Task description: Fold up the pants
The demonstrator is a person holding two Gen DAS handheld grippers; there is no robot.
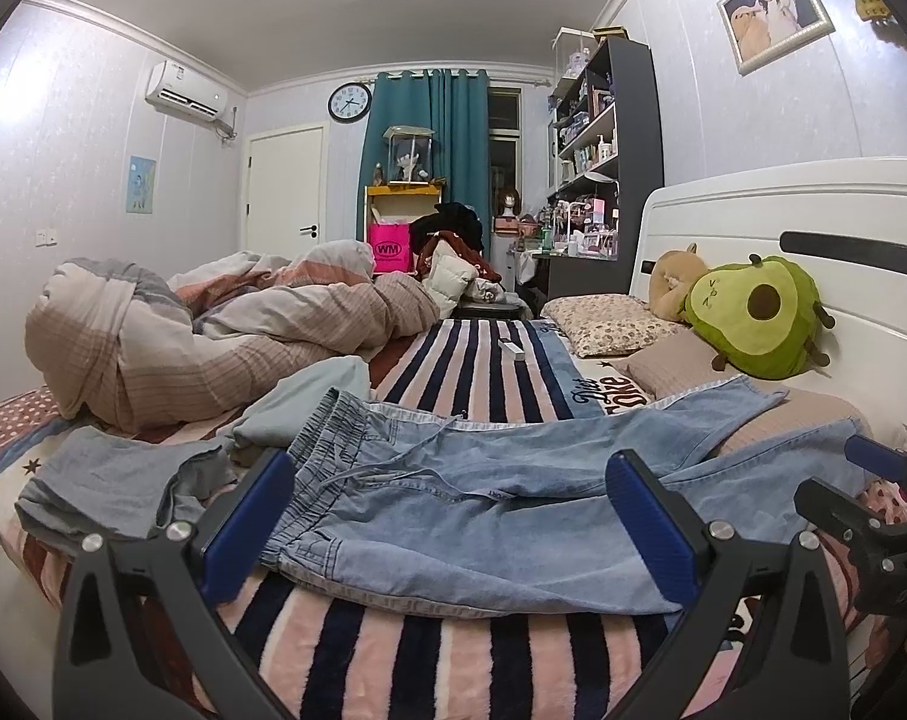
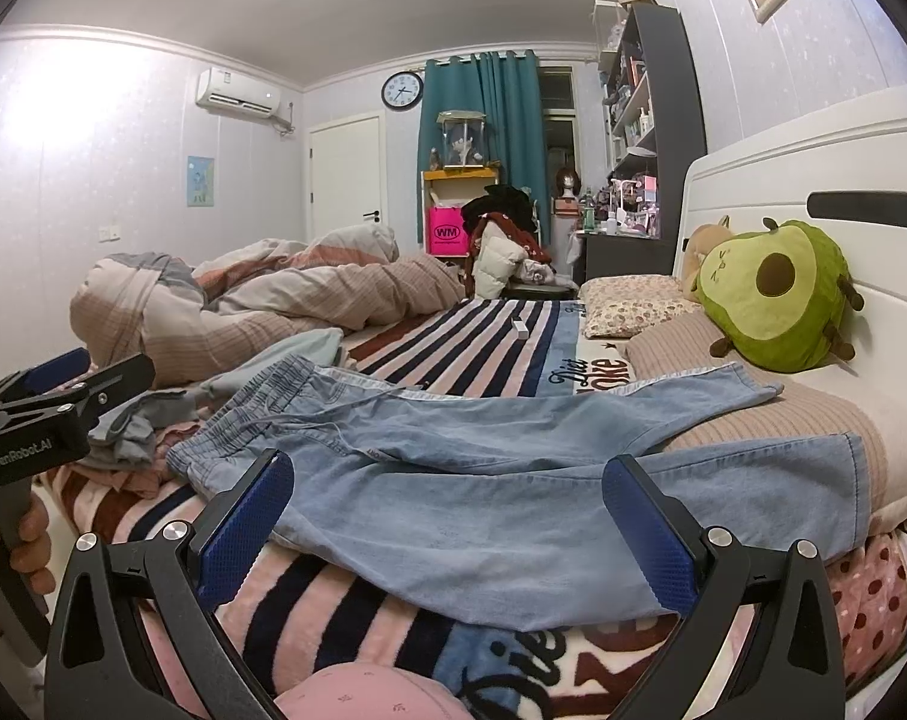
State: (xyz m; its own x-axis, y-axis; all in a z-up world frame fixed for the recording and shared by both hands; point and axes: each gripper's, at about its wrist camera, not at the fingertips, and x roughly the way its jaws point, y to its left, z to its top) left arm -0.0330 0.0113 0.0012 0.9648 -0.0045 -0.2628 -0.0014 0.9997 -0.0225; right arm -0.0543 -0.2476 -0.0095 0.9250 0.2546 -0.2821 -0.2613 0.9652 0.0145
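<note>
Light blue denim pants (image 1: pixel 483 498) lie spread flat across the striped blanket (image 1: pixel 471 372), elastic waistband at the left, both legs running right toward the pillows. My left gripper (image 1: pixel 453 516) is open and empty, its blue-padded fingers wide apart just before the near edge of the pants by the waistband. My right gripper (image 2: pixel 453 516) is open and empty before the near pant leg (image 2: pixel 513 516). The right gripper shows at the right edge of the left wrist view (image 1: pixel 873 480). The left gripper shows at the left of the right wrist view (image 2: pixel 63 384).
A crumpled duvet (image 1: pixel 201 336) lies at the left. More clothes (image 1: pixel 123 480) are heaped left of the pants. Pillows (image 1: pixel 609 321) and an avocado plush (image 1: pixel 759 318) rest by the white headboard (image 1: pixel 783 210). A small white object (image 1: pixel 509 350) sits on the blanket.
</note>
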